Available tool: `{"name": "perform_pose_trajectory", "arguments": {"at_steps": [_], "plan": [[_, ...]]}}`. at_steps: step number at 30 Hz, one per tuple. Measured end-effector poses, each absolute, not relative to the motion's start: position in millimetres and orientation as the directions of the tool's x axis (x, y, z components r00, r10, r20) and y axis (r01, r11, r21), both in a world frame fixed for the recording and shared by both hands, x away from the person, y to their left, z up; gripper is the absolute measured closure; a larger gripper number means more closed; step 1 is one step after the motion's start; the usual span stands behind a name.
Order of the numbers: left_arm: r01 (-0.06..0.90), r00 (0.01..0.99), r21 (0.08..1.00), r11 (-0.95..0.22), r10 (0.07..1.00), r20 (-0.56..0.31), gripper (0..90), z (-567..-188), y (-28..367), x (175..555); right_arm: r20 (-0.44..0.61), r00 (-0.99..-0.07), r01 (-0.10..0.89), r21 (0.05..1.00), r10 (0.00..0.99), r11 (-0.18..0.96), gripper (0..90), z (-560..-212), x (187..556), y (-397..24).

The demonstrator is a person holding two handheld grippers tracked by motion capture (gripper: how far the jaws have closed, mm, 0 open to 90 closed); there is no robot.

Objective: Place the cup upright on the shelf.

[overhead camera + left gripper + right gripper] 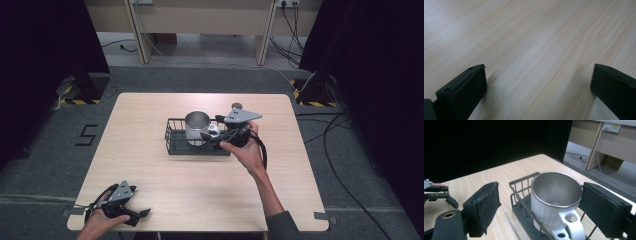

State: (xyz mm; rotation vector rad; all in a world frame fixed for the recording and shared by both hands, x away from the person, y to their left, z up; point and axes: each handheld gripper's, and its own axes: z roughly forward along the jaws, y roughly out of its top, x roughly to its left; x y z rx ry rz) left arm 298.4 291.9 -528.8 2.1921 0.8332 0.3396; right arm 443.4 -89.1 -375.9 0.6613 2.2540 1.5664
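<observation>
Right gripper (209, 136) hangs just right of the metal mug (197, 128), its jaws spread wide on either side of the mug's handle and gripping nothing. That mug stands upright in a dark wire basket (175, 142) near the middle of the wooden table (150, 170). Left gripper (141, 215) rests at the near left corner of the table, well apart from the basket, jaws also wide and empty.

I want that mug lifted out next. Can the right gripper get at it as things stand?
Probably yes: the right gripper is open, jaws either side of the steel mug in the wire basket, nothing between.
</observation>
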Motion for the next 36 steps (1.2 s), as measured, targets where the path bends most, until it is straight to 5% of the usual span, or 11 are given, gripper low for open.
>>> {"name": "perform_pose_trajectory", "arguments": {"at_steps": [36], "plan": [[0.459,0.750,0.731,-0.505,0.661,-0.015,0.0,-528.9,292.3,296.6,0.003,-0.804,0.220,0.931,0.594,0.293,16.4,-410.8,387.3,-120.8]]}}
